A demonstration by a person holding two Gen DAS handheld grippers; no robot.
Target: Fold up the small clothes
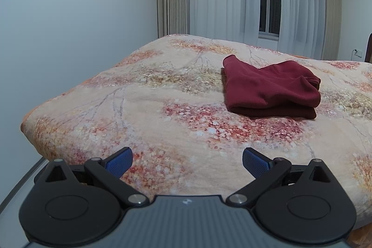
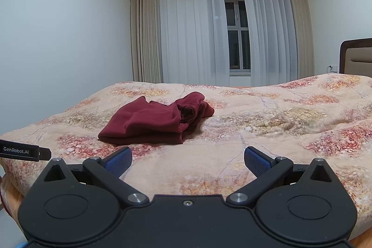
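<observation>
Folded maroon fleece garment lies on floral-patterned bed blanket. Left gripper and right gripper: jaws wide apart, empty, touching nothing.

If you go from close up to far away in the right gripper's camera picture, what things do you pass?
Right gripper, jaws wide open → flowery bedspread → folded dark red garment lying on it → white sheer curtains → dark window showing in the gap between them.

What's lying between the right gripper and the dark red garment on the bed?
Nothing but bare floral blanket separates the right gripper from the garment, as the right wrist view shows.
</observation>
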